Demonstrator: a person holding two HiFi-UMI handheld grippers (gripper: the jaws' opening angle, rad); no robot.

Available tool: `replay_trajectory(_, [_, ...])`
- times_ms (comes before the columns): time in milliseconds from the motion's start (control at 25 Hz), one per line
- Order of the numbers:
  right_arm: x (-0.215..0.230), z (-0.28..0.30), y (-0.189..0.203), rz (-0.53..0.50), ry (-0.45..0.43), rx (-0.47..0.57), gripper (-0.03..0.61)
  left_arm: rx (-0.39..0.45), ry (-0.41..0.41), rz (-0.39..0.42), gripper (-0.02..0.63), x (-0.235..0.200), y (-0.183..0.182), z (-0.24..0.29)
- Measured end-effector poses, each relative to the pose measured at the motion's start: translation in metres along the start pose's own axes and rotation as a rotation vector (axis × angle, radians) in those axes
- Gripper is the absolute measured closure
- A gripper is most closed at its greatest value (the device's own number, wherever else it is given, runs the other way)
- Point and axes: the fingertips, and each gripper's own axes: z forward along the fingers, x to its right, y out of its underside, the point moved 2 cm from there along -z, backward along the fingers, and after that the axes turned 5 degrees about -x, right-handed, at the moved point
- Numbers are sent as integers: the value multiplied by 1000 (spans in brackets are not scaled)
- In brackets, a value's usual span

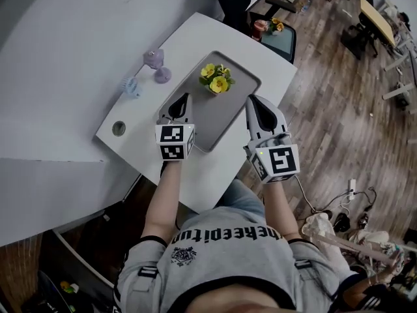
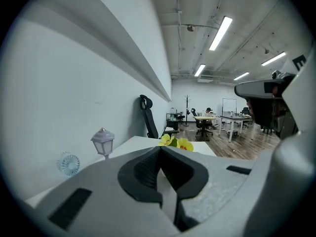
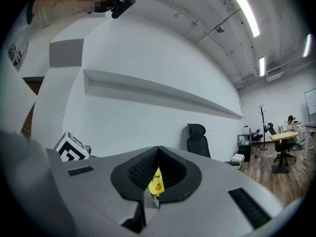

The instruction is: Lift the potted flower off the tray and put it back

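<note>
a person in a grey printed shirt (image 1: 221, 240) leans over a white table (image 1: 260, 57), arms stretched forward, a two-jaw tool in each hand. the left claw (image 1: 185, 96) hangs over the near left edge of a grey tray (image 1: 208, 119). its jaws are pressed together at the tips with nothing between them. the right claw (image 1: 250, 98) is held over the tray's right edge, its jaws likewise closed tip to tip and empty. in the right gripper view a yellow bloom shows only through the hollow behind the meeting tips, well beyond them.

the potted flower (image 1: 216, 80), with yellow blossoms and green leaves, stands upright on the far end of the tray, ahead of both claws, roughly between their lines, and touched by neither. each tool carries a marker cube (image 1: 174, 142) close to the wrist.

left of the tray, a pale purple lantern (image 1: 156, 64) and a small fan (image 1: 132, 85) sit on the table beside the white wall. a black office chair (image 2: 147, 115) stands past the table's far end, with a wooden floor (image 1: 339, 109) to the right.
</note>
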Motion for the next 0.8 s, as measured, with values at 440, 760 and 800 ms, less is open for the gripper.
replay_trajectory(440, [-13, -16, -26, -33, -70, 49, 575, 161, -85, -46, 611, 4, -46, -77])
replay_trajectory(760, [-15, -34, -43, -45, -108, 67, 575, 267, -146, -59, 611, 13, -76, -125])
replay_trajectory(800, [-15, -36, -45, -47, -111, 70, 575, 282, -151, -61, 611, 15, -80, -131])
